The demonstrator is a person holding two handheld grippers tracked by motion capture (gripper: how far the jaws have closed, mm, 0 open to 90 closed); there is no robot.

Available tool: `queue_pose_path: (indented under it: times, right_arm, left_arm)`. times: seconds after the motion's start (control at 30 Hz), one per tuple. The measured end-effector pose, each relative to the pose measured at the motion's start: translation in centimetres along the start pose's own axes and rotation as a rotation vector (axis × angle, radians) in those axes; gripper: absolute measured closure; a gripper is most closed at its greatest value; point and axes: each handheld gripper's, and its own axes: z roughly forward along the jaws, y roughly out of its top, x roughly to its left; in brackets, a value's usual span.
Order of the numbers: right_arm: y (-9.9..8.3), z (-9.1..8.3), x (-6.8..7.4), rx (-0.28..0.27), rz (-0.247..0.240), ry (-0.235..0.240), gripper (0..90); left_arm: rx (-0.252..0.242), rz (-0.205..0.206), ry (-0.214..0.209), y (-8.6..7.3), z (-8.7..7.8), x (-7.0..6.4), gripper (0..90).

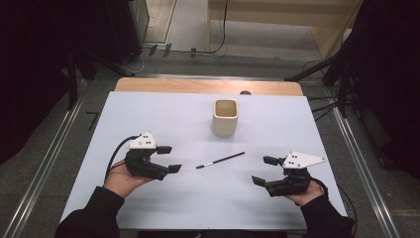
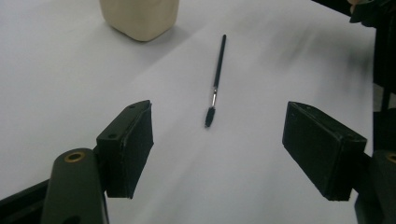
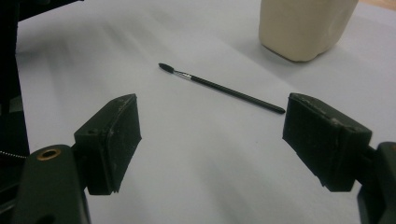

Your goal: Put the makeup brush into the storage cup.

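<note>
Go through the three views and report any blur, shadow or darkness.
High view: sharp, white table evenly lit, surroundings dark, cup casting a faint shadow. Left gripper view: streaky blur across the table at the upper right, brush fairly crisp. Right gripper view: sharp; soft shadow beside the cup.

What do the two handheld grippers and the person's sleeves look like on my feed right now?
Both are black. The left gripper and the right gripper each carry two blocky rectangular jaws and a pale grey three-cornered plate with small dark dots on top. A black cable loops from the left one. A brass-coloured ring sits on each jaw arm in the gripper views. The sleeves are dark.
</note>
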Motion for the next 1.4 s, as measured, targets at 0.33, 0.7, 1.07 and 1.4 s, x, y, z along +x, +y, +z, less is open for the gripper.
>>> queue_pose_path:
  times: [0.33, 0.7, 1.07, 1.4]
  right_arm:
    - [0.0, 0.0, 0.1, 0.003, -0.002, 0.002, 20.7]
    - [-0.1, -0.1, 0.1, 0.001, 0.004, 0.0, 20.5]
    - [0.0, -0.2, 0.1, -0.004, -0.003, 0.008, 20.5]
    - [0.0, -0.1, 0.1, -0.005, -0.004, 0.014, 20.5]
  left_arm:
    - [-0.007, 0.029, 0.012, 0.9, 0.8, -0.2, 25.7]
    - [-0.013, 0.047, 0.006, 1.8, 2.0, -0.4, 25.7]
    - [-0.014, 0.064, -0.008, 2.8, 4.1, -1.1, 26.0]
    - [-0.008, 0.067, -0.033, 3.7, 5.5, -1.3, 26.5]
